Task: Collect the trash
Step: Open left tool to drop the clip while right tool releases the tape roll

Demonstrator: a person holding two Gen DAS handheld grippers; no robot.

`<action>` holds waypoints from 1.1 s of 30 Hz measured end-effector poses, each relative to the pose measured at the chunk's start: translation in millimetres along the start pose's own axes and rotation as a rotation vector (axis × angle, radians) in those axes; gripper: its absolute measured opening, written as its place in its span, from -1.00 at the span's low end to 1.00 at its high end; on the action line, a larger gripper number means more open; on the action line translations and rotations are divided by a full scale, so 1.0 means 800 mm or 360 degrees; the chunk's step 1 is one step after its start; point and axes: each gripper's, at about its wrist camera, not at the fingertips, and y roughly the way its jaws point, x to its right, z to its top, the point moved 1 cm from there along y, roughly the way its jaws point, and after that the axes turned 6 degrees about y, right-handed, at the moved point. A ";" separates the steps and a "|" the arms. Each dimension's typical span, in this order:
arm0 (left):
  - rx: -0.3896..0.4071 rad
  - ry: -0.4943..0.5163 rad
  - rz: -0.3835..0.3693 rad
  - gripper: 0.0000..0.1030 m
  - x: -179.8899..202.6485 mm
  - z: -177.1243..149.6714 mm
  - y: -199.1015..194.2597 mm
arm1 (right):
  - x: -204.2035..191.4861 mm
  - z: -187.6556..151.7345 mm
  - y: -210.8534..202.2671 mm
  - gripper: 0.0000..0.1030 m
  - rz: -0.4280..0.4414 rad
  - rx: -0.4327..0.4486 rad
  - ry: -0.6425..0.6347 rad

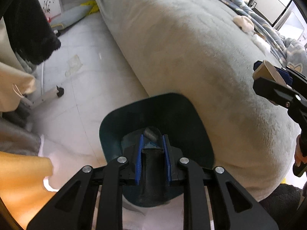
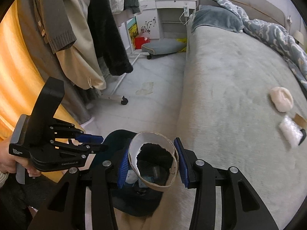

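The bed (image 2: 230, 76) runs off ahead and to the right of both tools. The dark bin (image 1: 172, 115) hangs from the left tool (image 1: 153, 159), clamped on its rim. The right tool (image 2: 152, 163) pinches a cardboard tube (image 2: 153, 159) — open end facing forward, right above the bin, so it probably just needs dropping in.
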 end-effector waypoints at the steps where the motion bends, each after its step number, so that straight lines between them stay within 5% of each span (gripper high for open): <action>1: -0.0016 0.0002 -0.0005 -0.38 -0.002 -0.002 0.001 | -0.002 0.000 0.004 -0.14 0.0006 -0.0012 0.0004; 3: -0.0023 0.0021 0.0003 0.09 -0.004 -0.004 0.001 | -0.005 0.002 0.013 -0.14 0.0008 -0.0035 0.0012; 8: 0.0002 0.0014 0.0000 0.29 -0.013 -0.007 -0.006 | -0.012 0.001 0.040 -0.14 0.0006 -0.0120 0.0045; 17: 0.0127 -0.0014 -0.0003 0.46 -0.031 -0.002 -0.033 | -0.020 -0.010 0.085 -0.14 -0.0018 -0.0289 0.0076; 21: 0.0205 -0.0006 0.0003 0.71 -0.034 0.000 -0.045 | -0.021 -0.016 0.102 -0.14 -0.0019 -0.0353 0.0092; 33: 0.0572 -0.0018 0.0015 0.85 -0.045 0.009 -0.105 | -0.034 -0.042 0.146 -0.09 -0.0001 -0.0554 0.0068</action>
